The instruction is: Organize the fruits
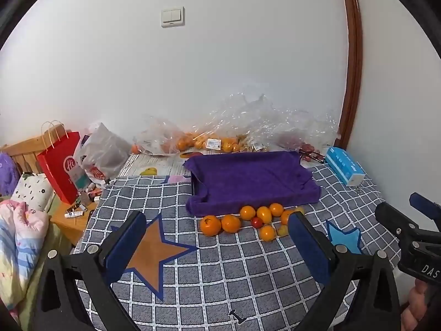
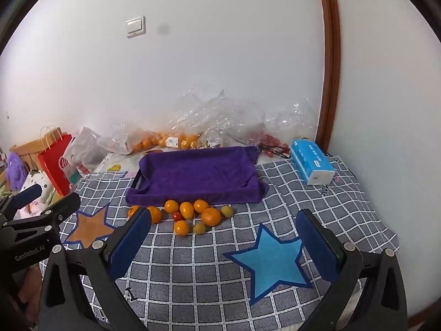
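Left gripper (image 1: 217, 242) wide open, nothing between the blue pads, tilted down over the checked cloth (image 1: 234, 275). Right gripper (image 2: 224, 240) also wide open and empty, tilted down in the same way.

Loose fruits (image 1: 248, 220) in one cluster on the checked cloth, just in front of the purple towel-lined tray (image 1: 248, 179) and touching its front edge at the back row. Seen from the left gripper: cluster ahead, slightly toward the right finger, partly hidden behind that finger's tip. Seen from the right gripper: cluster (image 2: 187, 215) ahead and to the left, the left finger's tip covering part of it.

Counted in the cluster from the right wrist view: about seven orange and yellow-orange fruits, one small red cherry tomato (image 2: 176, 216), two small yellow-green ones (image 2: 199, 228); exact number uncertain behind the finger.

Inside the tray: only purple towel visible. Behind it, clear plastic bags (image 1: 209, 138) with more orange fruits against the wall. One blue tissue pack (image 2: 312, 165) to the right of the tray. Two stars on the cloth: one orange-brown star (image 1: 148, 251), one blue star (image 2: 271, 262).
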A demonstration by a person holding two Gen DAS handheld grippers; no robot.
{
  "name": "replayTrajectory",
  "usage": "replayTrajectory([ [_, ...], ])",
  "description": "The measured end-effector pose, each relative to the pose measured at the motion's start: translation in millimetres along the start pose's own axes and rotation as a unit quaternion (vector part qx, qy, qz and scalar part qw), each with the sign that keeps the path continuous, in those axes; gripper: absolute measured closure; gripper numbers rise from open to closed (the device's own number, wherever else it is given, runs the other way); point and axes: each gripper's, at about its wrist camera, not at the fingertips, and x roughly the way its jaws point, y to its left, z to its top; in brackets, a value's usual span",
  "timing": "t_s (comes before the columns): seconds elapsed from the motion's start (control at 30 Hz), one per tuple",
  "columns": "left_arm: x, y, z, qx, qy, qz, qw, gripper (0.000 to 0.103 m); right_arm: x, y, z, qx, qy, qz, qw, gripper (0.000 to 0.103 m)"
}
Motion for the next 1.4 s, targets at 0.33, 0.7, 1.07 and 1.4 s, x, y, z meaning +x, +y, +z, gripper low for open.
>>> replayTrajectory([
  [0.33,0.3,4.3,0.0,-0.008,0.002,0.002,1.0,0.0,-2.7,-1.9,-4.2,0.006,-0.004,0.0,1.0,0.0],
  [0.7,-1.0,5.7,-2.2,-0.011,-0.003,0.001,0.9999,0.0,-3.9,-0.6,-5.6,0.003,-0.007,0.005,1.0,0.0],
  [1.07,-4.3,7.5,-5.3,-0.019,-0.005,0.001,0.9998,0.0,-6.2,-1.3,-5.6,0.006,-0.01,0.004,1.0,0.0],
  [1.4,-5.8,9.9,-6.0,-0.021,-0.004,0.002,0.9998,0.0,-8.1,2.2,-6.5,0.004,-0.012,0.005,1.0,0.0],
])
